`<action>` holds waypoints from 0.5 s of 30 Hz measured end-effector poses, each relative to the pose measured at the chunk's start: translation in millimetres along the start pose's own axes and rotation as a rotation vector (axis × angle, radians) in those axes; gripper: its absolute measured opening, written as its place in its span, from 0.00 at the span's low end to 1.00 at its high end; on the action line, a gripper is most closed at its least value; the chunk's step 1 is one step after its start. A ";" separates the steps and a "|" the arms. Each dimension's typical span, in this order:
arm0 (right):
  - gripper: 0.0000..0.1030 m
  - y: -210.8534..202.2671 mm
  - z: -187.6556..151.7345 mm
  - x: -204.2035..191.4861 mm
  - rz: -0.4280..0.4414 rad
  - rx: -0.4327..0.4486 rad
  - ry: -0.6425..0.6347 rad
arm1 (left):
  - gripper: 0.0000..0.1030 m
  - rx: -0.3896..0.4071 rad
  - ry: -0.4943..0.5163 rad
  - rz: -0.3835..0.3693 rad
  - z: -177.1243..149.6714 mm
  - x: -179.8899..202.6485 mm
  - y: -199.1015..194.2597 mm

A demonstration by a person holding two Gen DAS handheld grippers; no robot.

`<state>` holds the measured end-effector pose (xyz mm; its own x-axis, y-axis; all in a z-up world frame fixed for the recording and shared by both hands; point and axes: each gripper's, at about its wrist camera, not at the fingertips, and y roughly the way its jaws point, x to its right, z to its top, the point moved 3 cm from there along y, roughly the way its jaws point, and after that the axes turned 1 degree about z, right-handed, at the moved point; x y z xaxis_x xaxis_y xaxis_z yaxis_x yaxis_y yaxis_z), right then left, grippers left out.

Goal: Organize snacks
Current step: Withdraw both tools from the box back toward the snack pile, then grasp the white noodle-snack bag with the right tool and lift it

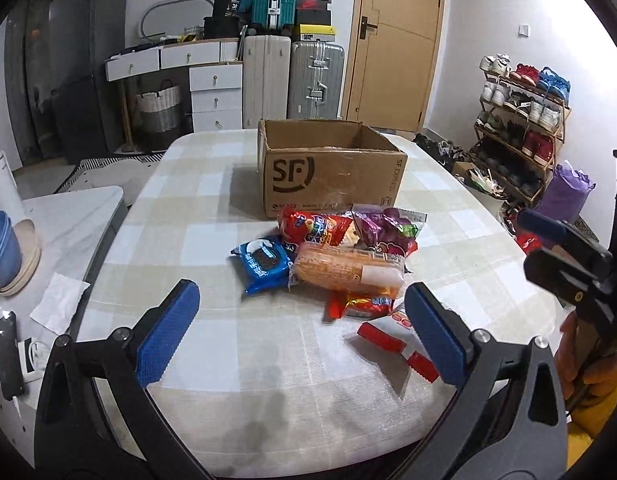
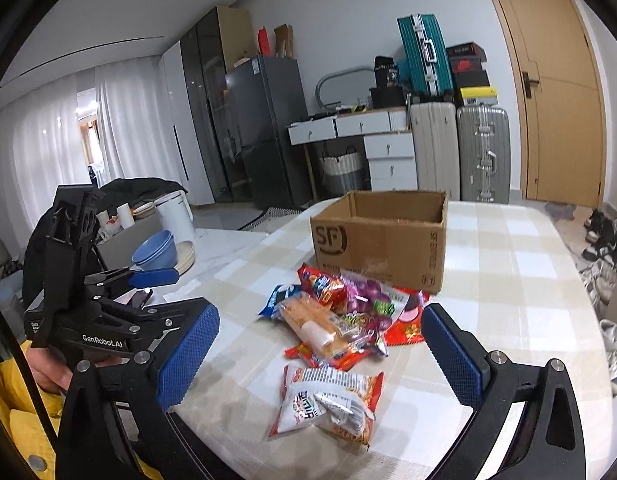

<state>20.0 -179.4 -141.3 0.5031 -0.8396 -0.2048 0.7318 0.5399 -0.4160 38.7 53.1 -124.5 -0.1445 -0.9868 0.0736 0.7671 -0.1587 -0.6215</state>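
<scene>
An open cardboard box [image 1: 332, 172] [image 2: 382, 240] stands on the checked table. In front of it lies a heap of snack packs: a blue cookie pack [image 1: 262, 264], an orange bread pack [image 1: 346, 270] [image 2: 312, 326], a red pack [image 1: 314, 228], a purple grape candy pack [image 1: 384, 230] [image 2: 368, 300]. A white and red pack [image 2: 328, 402] [image 1: 396, 344] lies nearest. My left gripper [image 1: 302, 336] is open above the table, short of the heap, nothing between its fingers. My right gripper [image 2: 320, 360] is open wide, its fingers either side of the white and red pack but apart from it.
A side table on the left holds blue bowls [image 1: 2, 248] [image 2: 156, 250], plates, a paper napkin [image 1: 58, 304] and a black remote [image 1: 6, 354]. Suitcases [image 1: 292, 76], drawers and a door stand behind. A shoe rack [image 1: 520, 132] is at the right. A hand in a yellow sleeve [image 2: 24, 392] holds the left gripper.
</scene>
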 end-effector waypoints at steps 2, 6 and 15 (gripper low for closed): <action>1.00 1.6 -2.1 0.7 -0.014 -0.007 0.004 | 0.99 0.005 0.013 0.005 0.8 2.5 -0.8; 1.00 18.4 -14.7 7.7 -0.071 -0.075 0.013 | 0.99 -0.008 0.019 0.007 -0.1 4.6 2.9; 1.00 55.1 -43.4 8.6 0.054 -0.214 0.078 | 0.99 -0.051 -0.002 0.012 -4.8 0.7 20.1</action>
<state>44.7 -159.5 -204.4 0.4961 -0.8161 -0.2963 0.5859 0.5666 -0.5795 50.9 49.4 -140.7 -0.1341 -0.9886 0.0679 0.7360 -0.1452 -0.6612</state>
